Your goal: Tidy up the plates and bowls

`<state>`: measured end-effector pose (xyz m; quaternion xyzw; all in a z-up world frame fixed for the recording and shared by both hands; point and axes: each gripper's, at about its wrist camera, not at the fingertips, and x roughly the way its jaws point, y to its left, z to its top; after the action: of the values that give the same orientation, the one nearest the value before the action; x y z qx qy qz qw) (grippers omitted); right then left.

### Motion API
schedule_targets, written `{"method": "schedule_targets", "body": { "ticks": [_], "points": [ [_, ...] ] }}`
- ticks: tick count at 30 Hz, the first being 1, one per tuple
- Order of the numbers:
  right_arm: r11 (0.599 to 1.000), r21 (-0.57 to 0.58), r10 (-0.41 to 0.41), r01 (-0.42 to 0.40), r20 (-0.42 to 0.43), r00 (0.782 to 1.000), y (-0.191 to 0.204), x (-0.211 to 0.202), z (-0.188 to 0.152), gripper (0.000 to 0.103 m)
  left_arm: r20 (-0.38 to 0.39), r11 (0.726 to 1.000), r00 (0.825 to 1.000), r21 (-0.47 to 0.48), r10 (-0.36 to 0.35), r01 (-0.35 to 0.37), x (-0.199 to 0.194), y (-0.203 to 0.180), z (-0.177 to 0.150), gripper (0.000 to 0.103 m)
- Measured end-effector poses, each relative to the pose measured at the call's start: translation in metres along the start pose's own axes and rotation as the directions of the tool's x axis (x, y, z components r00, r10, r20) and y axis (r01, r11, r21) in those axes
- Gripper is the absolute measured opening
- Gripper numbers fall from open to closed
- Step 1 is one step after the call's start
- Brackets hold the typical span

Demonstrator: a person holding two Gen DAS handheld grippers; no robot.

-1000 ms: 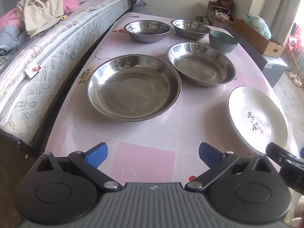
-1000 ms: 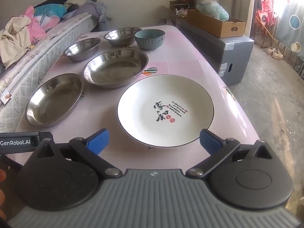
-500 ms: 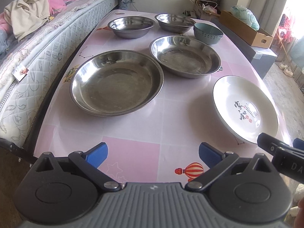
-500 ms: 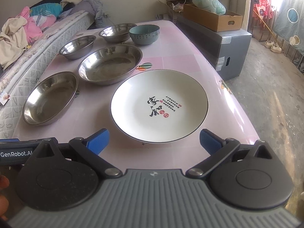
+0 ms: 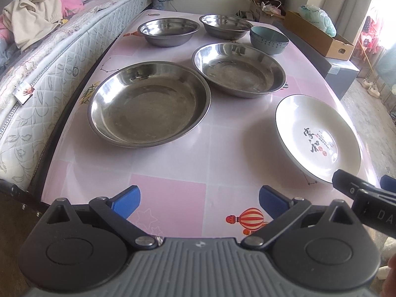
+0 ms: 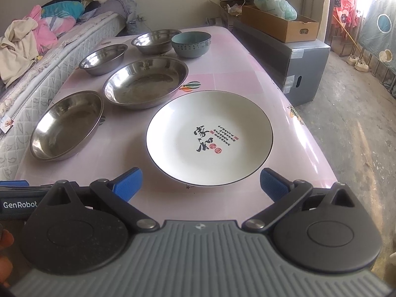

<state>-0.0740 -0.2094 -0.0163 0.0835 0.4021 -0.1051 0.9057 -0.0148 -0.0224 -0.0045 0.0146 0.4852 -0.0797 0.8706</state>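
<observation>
While nothing has been lifted yet, we judge this to be the opening approach: both tools hover at the near edge of the desk point(image 5: 170, 198) and every dish lies separately on it. Our left gripper point(image 5: 199, 199) has its jaws spread wide and empty; our right gripper point(image 6: 200, 183) is likewise wide and empty, lined up with the white plate point(image 6: 210, 138) just ahead of it. Taking that plate as our landmark, the larger steel plate point(image 5: 148, 107) sits to its left, a second steel plate point(image 5: 238, 70) lies beyond and to its left, and behind that stand two steel bowls point(image 5: 169, 31) point(image 5: 225, 26) and a teal bowl point(image 5: 268, 40). Our next move probably calls for closing on the white plate's near rim — a thin, low lip, so the jaws must come in flat to the desk. The plate lies close to the desk's right edge, with open floor past it, while a mattress point(image 5: 37, 74) bounds the far left side — the pink patch left of the plate offers free room.
</observation>
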Motion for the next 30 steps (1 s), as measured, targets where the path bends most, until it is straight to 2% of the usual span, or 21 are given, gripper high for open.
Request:
{"method": "schedule_targets", "body": {
  "ticks": [30],
  "points": [
    [0.999, -0.052, 0.008, -0.009, -0.015, 1.0, 0.0086, 0.0011, -0.0004, 0.102, -0.007, 1.0, 1.0, -0.005, 0.009, -0.009, 0.002, 0.0042, -0.0018, 0.103]
  ]
}}
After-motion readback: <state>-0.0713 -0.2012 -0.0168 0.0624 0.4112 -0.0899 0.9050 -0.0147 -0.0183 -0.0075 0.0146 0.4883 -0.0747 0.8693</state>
